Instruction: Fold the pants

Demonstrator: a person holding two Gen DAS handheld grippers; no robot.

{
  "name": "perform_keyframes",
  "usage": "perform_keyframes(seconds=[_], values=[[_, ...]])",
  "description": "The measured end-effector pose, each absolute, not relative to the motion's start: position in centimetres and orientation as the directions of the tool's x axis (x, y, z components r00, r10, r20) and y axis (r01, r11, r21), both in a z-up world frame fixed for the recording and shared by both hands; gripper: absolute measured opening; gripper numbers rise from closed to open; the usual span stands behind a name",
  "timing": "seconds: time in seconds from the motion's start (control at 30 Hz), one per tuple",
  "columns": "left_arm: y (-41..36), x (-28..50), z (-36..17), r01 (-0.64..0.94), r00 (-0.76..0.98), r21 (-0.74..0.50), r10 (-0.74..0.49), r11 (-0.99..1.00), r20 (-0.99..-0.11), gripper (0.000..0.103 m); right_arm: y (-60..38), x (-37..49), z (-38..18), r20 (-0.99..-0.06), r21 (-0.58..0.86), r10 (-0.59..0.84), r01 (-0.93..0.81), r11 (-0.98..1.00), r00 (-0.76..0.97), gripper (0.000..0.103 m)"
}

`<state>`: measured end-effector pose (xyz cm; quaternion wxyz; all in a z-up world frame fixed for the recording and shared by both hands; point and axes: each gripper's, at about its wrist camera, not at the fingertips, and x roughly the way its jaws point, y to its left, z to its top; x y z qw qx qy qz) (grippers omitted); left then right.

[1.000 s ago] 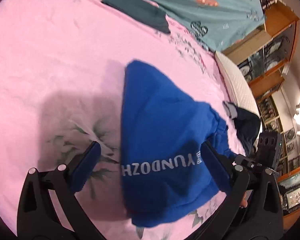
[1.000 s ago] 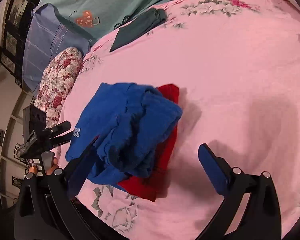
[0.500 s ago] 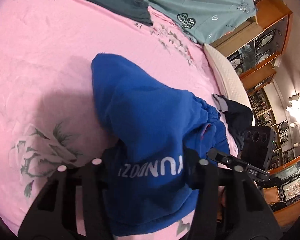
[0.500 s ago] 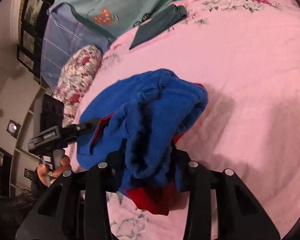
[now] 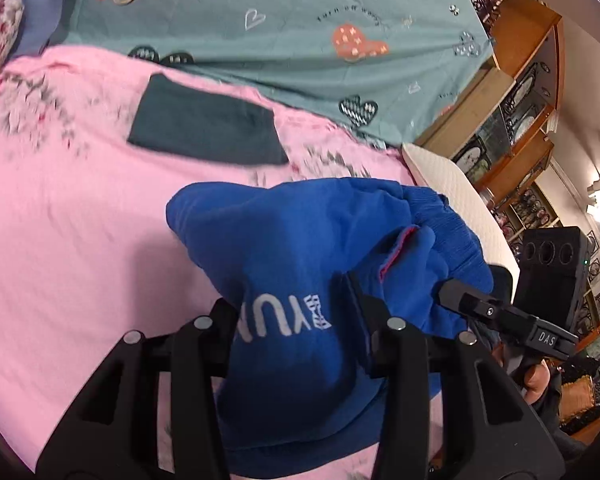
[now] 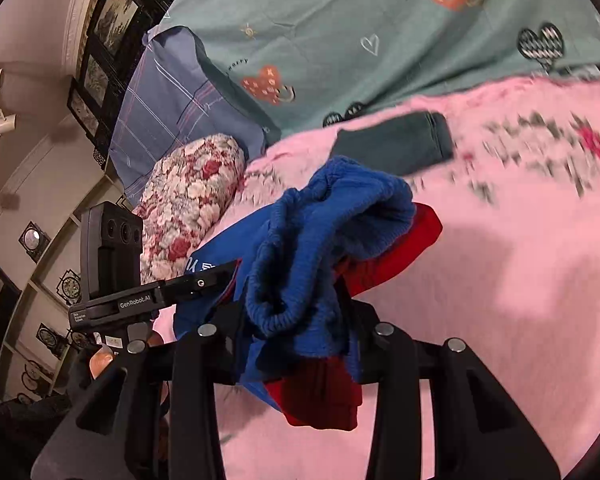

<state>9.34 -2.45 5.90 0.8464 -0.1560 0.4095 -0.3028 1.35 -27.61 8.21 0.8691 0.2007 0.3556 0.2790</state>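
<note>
Bedroom: pink floral bedspread (image 5: 60,240) takes most of both views, teal heart-print quilt (image 5: 292,32) at the far side, wooden cabinets (image 5: 516,92) off to one edge. Dark green folded garment (image 5: 204,128) lies flat further up the bed, looks finished. Blue pants (image 5: 300,264) with red lining are bunched and lifted off the bedspread, between both tools. Left gripper (image 5: 296,312) has just been closing, jaws now pinching the printed leg; right gripper (image 6: 292,320) jaws pinching the ribbed cuff end. My read: early stage, grip taken, spreading flat and every fold remain.
</note>
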Motion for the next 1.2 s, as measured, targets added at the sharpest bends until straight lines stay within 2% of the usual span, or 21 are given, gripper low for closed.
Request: perform_keyframes(seconds=[0.27,0.33,0.37,0.4,0.43,0.47,0.53,0.57,0.6,0.63,0.73,0.83,0.87,0.93,1.0,1.03,1.1,1.17,1.2], values=[[-2.8,20.5,11.4,0.391,0.593,-0.432,-0.582,0.812,-0.556,0.043,-25.8,13.2,12.9,-0.482,0.473,0.602,-0.389,0.791,0.637,0.038],[-2.8,23.5,12.4,0.388,0.628,-0.417,-0.567,0.822,-0.534,0.048,-25.8,16.4,13.8,-0.452,0.460,0.593,-0.396,0.795,0.666,0.038],[-2.9,25.3,12.3,0.382,0.645,-0.400,-0.551,0.833,-0.530,0.059,-25.8,18.5,13.8,-0.446,0.457,0.583,-0.388,0.801,0.679,0.039],[-3.2,28.0,11.5,0.369,0.667,-0.370,-0.520,0.853,-0.534,0.077,-25.9,20.6,13.4,-0.451,0.457,0.572,-0.373,0.807,0.685,0.047],[-3.3,29.8,10.6,0.358,0.674,-0.351,-0.499,0.866,-0.545,0.088,-26.0,23.3,12.2,-0.467,0.457,0.549,-0.342,0.821,0.694,0.065],[-3.4,32.1,8.8,0.336,0.671,-0.324,-0.466,0.884,-0.577,0.099,-26.2,25.5,10.6,-0.504,0.443,0.500,-0.286,0.850,0.704,0.072],[-2.2,36.6,3.2,0.212,0.607,-0.294,-0.361,0.932,-0.708,0.097,-26.9,29.2,5.7,-0.637,0.393,0.347,-0.097,0.915,0.688,0.074],[-1.2,37.6,1.0,0.150,0.560,-0.302,-0.332,0.942,-0.759,0.091,-27.5,30.3,2.8,-0.704,0.374,0.280,0.006,0.927,0.653,0.073],[0.5,37.8,-0.8,0.096,0.531,-0.357,-0.351,0.929,-0.771,0.090,-28.0,30.1,1.5,-0.708,0.390,0.276,0.034,0.920,0.650,0.072],[1.8,37.3,-1.3,0.084,0.537,-0.411,-0.389,0.908,-0.748,0.091,-28.2,29.5,1.2,-0.689,0.403,0.279,0.033,0.915,0.669,0.072],[4.1,35.2,-0.1,0.078,0.610,-0.445,-0.396,0.892,-0.686,0.093,-27.7,27.1,3.5,-0.576,0.347,0.238,-0.029,0.937,0.782,0.072],[3.9,34.4,1.6,0.089,0.658,-0.476,-0.410,0.875,-0.631,0.098,-26.2,26.6,6.8,-0.457,0.392,0.332,-0.148,0.908,0.825,0.072],[2.9,34.7,1.6,0.085,0.652,-0.449,-0.390,0.889,-0.649,0.099,-25.7,27.4,7.3,-0.437,0.450,0.411,-0.201,0.870,0.800,0.072],[1.1,36.0,0.2,0.028,0.607,-0.342,-0.288,0.939,-0.741,0.099,-24.6,29.8,6.5,-0.487,0.495,0.457,-0.196,0.846,0.744,0.072],[0.5,37.5,-2.7,-0.039,0.538,-0.302,-0.235,0.952,-0.809,0.101,-24.0,33.9,2.1,-0.667,0.484,0.423,-0.075,0.872,0.614,0.072],[0.8,37.6,-3.4,-0.056,0.535,-0.309,-0.233,0.949,-0.812,0.101,-24.2,34.9,0.7,-0.700,0.479,0.415,-0.049,0.877,0.581,0.066],[0.7,37.4,-2.5,-0.063,0.548,-0.292,-0.211,0.954,-0.809,0.101,-24.6,34.7,1.1,-0.669,0.475,0.409,-0.065,0.877,0.621,0.066],[1.3,36.3,-0.8,-0.050,0.565,-0.349,-0.262,0.936,-0.783,0.100,-25.3,33.2,2.7,-0.615,0.526,0.444,-0.081,0.847,0.651,0.069],[1.8,35.1,1.0,-0.027,0.602,-0.370,-0.280,0.929,-0.747,0.101,-25.5,31.8,3.7,-0.581,0.530,0.456,-0.112,0.841,0.674,0.074]])
